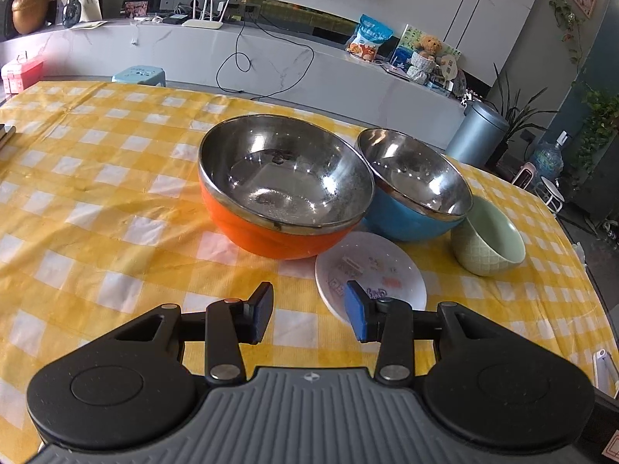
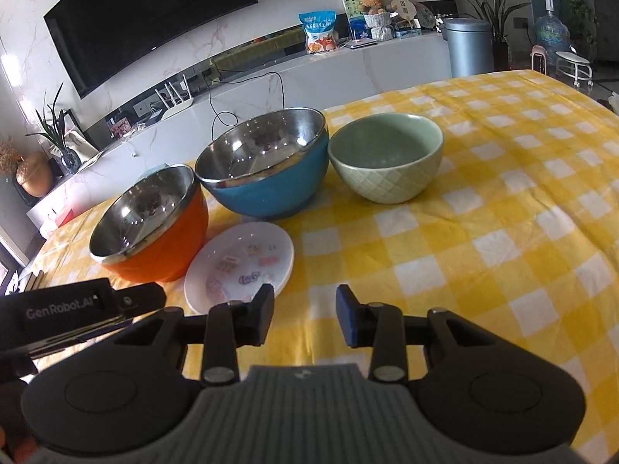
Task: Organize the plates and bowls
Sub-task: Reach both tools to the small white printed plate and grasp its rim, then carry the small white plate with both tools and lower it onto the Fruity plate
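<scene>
On the yellow checked tablecloth (image 1: pixel 96 208) stand an orange steel-lined bowl (image 1: pixel 284 189), a blue steel-lined bowl (image 1: pixel 414 185) and a pale green ceramic bowl (image 1: pixel 489 237) in a row. A small white plate (image 1: pixel 371 270) with printed pictures lies flat in front of the orange and blue bowls. My left gripper (image 1: pixel 309 315) is open and empty, its right pad over the plate's near edge. The right gripper (image 2: pixel 303 315) is also open with nothing between its pads, just right of the plate (image 2: pixel 240 263). The same bowls show in the right wrist view: orange (image 2: pixel 154 224), blue (image 2: pixel 263 166), green (image 2: pixel 387 154).
The left gripper's body (image 2: pixel 77 309) shows at the lower left of the right wrist view. A low white cabinet (image 1: pixel 271 54) with clutter runs behind the table. A grey bin (image 1: pixel 479 131) stands past the far corner. The table's right edge (image 1: pixel 580 270) drops to the floor.
</scene>
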Available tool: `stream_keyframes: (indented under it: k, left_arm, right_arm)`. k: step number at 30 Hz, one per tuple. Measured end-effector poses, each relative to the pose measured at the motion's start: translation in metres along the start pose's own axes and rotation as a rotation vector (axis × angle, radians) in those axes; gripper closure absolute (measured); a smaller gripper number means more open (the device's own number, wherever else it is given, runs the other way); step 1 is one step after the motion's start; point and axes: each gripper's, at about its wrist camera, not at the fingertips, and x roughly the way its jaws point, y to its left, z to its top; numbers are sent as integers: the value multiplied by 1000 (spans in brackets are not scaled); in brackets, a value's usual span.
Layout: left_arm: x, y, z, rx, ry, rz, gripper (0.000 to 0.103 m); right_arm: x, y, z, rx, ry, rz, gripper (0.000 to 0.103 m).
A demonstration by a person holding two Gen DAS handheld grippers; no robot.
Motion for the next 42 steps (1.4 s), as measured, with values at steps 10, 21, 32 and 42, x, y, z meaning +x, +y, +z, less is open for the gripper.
stream_keyframes:
  k: [10,21,32,42]
  left_arm:
    - [34,6,10,-74,25,-11,59]
    - [41,0,5,-54,28,-22,92]
    - [21,-6,-2,-29,18,-37,100]
    - [-34,-5,-21,-28,0,-54,100]
  right_arm:
    - [36,4,18,51,22,30,76]
    - [49,8,15,45,33,23,97]
    - [31,7,10,39,23,13,101]
    - [-20,8,-9,66,35,36,101]
